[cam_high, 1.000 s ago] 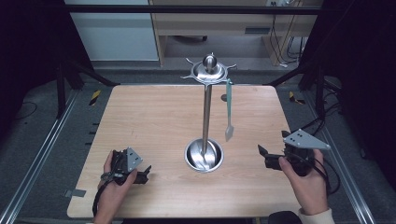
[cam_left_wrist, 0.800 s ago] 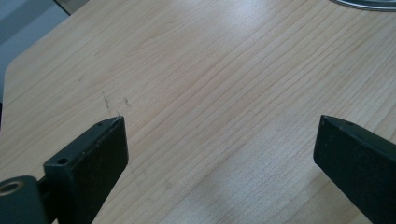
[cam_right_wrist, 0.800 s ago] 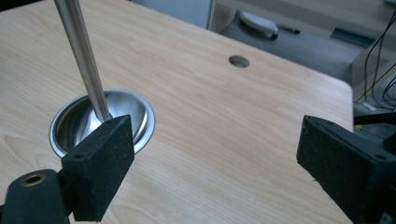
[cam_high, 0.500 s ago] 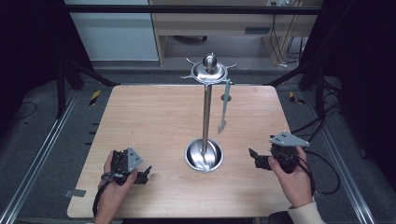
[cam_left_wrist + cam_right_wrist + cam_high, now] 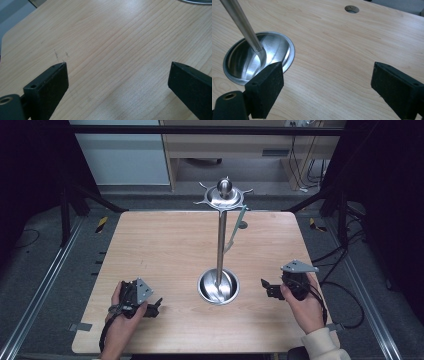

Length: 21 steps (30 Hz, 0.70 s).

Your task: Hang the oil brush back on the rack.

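A steel utensil stand rises from a round dish base (image 5: 218,287) in the middle of the wooden table (image 5: 165,245). Its pole (image 5: 220,245) carries a hooked disc with a ball on top (image 5: 224,195). One slim grey utensil (image 5: 234,232) hangs from a hook on the right side. My left gripper (image 5: 156,305) rests low at the front left, open, over bare wood (image 5: 116,77). My right gripper (image 5: 265,287) sits just right of the base, open, nothing between its fingers (image 5: 327,82). In the right gripper view the dish base (image 5: 274,50) and pole (image 5: 240,23) lie at the left.
A small round hole (image 5: 352,9) is cut in the table toward its far side, also seen behind the hanging utensil (image 5: 242,225). Metal frame rails (image 5: 45,285) run along both table sides. Cables (image 5: 350,295) lie on the floor at the right.
My right gripper has moved left and slightly nearer, closing on the stand's base. The left gripper has stayed put. The hanging utensil has swung a little.
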Each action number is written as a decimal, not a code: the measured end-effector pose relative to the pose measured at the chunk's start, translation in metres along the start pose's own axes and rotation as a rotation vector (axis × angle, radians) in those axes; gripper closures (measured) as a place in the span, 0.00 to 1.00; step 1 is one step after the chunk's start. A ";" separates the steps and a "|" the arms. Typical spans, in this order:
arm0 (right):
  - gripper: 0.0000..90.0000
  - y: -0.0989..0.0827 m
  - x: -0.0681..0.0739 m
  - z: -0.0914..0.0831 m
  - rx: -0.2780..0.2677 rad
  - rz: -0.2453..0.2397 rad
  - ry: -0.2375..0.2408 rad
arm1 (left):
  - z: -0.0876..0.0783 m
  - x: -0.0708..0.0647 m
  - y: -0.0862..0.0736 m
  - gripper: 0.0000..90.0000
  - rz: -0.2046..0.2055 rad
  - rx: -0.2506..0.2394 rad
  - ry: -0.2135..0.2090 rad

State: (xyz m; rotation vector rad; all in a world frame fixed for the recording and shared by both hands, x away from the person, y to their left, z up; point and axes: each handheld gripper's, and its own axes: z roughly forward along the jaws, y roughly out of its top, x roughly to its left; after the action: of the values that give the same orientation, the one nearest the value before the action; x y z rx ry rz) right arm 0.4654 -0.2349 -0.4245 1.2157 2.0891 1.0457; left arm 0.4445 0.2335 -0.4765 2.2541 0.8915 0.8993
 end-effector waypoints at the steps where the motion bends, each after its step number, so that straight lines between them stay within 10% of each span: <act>1: 0.13 -0.001 -0.001 0.002 0.004 0.001 0.001 | 0.000 0.000 0.000 0.03 0.000 0.000 0.000; 21: 0.13 -0.014 -0.014 0.043 0.075 0.063 0.005 | 0.000 0.000 0.000 0.03 0.001 0.000 -0.003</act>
State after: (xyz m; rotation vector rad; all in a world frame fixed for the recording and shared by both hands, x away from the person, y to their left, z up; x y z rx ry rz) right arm 0.4966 -0.2360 -0.4604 1.3245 2.1233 1.0065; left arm 0.4447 0.2334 -0.4769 2.2554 0.8897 0.8962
